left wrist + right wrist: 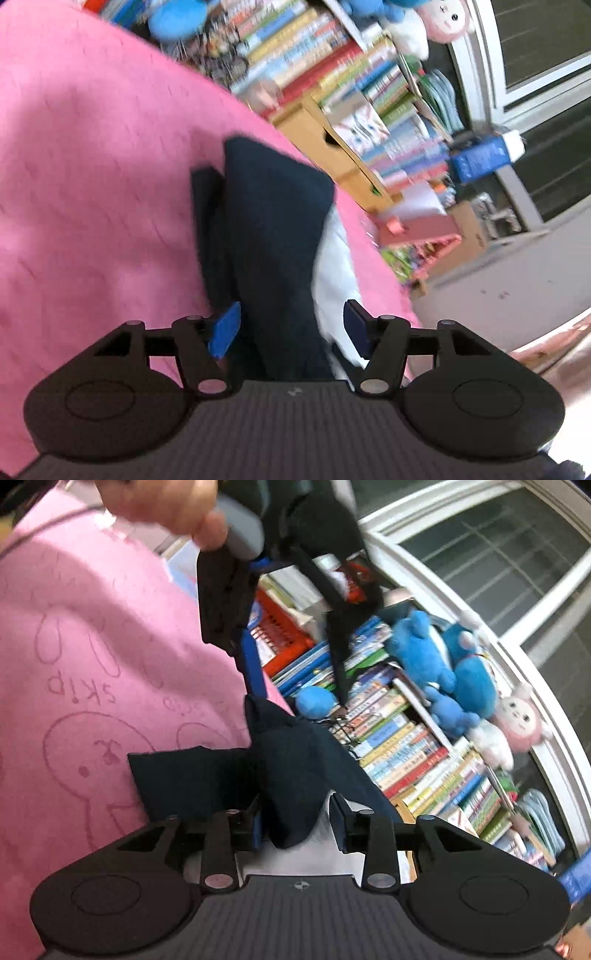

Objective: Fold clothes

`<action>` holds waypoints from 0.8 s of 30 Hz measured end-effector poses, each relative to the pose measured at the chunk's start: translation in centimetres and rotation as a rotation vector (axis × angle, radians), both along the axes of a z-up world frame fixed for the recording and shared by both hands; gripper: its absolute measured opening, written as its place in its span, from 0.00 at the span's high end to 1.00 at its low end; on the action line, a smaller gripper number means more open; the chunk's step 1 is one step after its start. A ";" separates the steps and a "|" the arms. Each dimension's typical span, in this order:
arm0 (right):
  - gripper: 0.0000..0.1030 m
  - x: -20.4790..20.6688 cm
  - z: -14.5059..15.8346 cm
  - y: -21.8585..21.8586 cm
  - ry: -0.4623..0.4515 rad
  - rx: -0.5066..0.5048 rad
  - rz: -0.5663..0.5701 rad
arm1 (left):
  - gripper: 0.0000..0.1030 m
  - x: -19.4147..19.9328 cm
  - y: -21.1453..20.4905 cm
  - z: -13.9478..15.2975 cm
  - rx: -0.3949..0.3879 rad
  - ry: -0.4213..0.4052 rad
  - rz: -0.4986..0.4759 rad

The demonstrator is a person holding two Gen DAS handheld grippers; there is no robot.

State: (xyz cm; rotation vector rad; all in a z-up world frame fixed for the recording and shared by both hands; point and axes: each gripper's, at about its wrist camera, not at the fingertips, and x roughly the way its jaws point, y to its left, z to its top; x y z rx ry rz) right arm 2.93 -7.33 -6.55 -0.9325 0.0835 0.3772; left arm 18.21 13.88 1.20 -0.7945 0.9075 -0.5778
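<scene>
The dark navy cloth lies on a pink blanket with bunny drawings and the word "skip" on it. The cloth looks soft and thick, bunched up in a lump, with one flat square corner sticking out to the side. A white part peeks out from under the dark cloth. In the left wrist view the left gripper has its blue pads spread apart, and the dark cloth runs down between them, but the pads do not squeeze it. In the right wrist view the right gripper is spread too, and a fold of the same dark cloth hangs between its fingers, not pinched. That view also shows the other gripper from the side, held by a hand at the top, with a blue finger reaching down to the top of the cloth. Behind the blanket there are rows of colorful books, blue plush toys, a pink plush toy and a big window. Both pictures are a bit blurry
</scene>
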 end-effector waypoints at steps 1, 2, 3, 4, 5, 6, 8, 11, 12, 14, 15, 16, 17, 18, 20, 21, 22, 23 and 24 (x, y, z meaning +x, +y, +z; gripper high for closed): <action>0.75 0.2 0.1 0.2 0.003 0.012 0.002 | 0.42 -0.1 -0.3 -0.2 -0.013 0.001 -0.010; 0.84 0.3 0.2 0.4 0.006 0.024 0.004 | 0.42 -0.2 -0.3 -0.3 -0.027 0.003 -0.015; 0.84 0.3 0.4 0.5 0.003 0.040 0.004 | 0.42 -0.2 -0.3 -0.4 -0.042 0.006 -0.019; 0.86 0.2 0.6 0.4 -0.005 0.054 0.004 | 0.42 -0.3 -0.2 -0.5 -0.056 0.009 -0.023; 0.87 0.0 0.8 0.2 -0.019 0.059 0.004 | 0.42 -0.4 -0.2 -0.6 -0.071 0.012 -0.026; 0.87 -0.3 0.9 0.0 -0.035 0.062 0.002 | 0.42 -0.5 -0.1 -0.7 -0.085 0.014 -0.030; 0.88 -0.6 1.1 -0.4 -0.055 0.072 -0.002 | 0.42 -0.6 0.1 -0.8 -0.109 0.014 -0.032; 0.88 -0.8 1.3 -1.0 -0.063 0.087 -0.010 | 0.42 -0.4 0.2 -0.9 -0.148 0.015 -0.026; 0.88 -0.9 1.3 -1.1 -0.064 0.086 -0.010 | 0.42 -0.1 -0.1 -1.2 -0.160 0.023 -0.026; 0.88 -0.9 1.2 -0.8 -0.065 0.082 -0.007 | 0.44 0.9 -0.9 -1.9 -0.159 0.054 -0.021; 0.88 -0.9 1.2 -0.7 -0.066 0.079 -0.006 | 0.50 1.4 -1.3 -2.2 -0.150 0.062 -0.019; 0.88 -0.9 1.1 -0.6 -0.068 0.075 -0.004 | 0.62 1.9 -1.8 -2.5 -0.139 0.067 -0.019; 0.88 -1.0 1.0 -0.5 -0.070 0.070 -0.003 | 0.64 2.4 -2.2 -2.6 -0.127 0.074 -0.019; 0.88 -1.0 0.9 -0.4 -0.072 0.064 -0.001 | 0.64 2.9 -2.5 -2.8 -0.120 0.080 -0.016; 0.89 -0.9 0.7 -0.4 -0.074 0.053 0.001 | 0.64 4.1 -2.7 -3.1 -0.112 0.092 -0.006; 0.89 -0.8 0.7 -0.4 -0.072 0.052 0.000 | 0.64 4.7 -2.8 -3.2 -0.106 0.098 0.002; 0.89 -0.7 0.7 -0.4 -0.069 0.052 -0.001 | 0.64 5.2 -2.8 -3.2 -0.100 0.103 0.009; 0.89 -0.6 0.7 -0.5 -0.067 0.052 -0.002 | 0.64 5.6 -2.7 -3.2 -0.097 0.106 0.015; 0.88 -0.5 0.7 -0.5 -0.063 0.053 -0.004 | 0.65 5.9 -2.6 -3.2 -0.096 0.108 0.019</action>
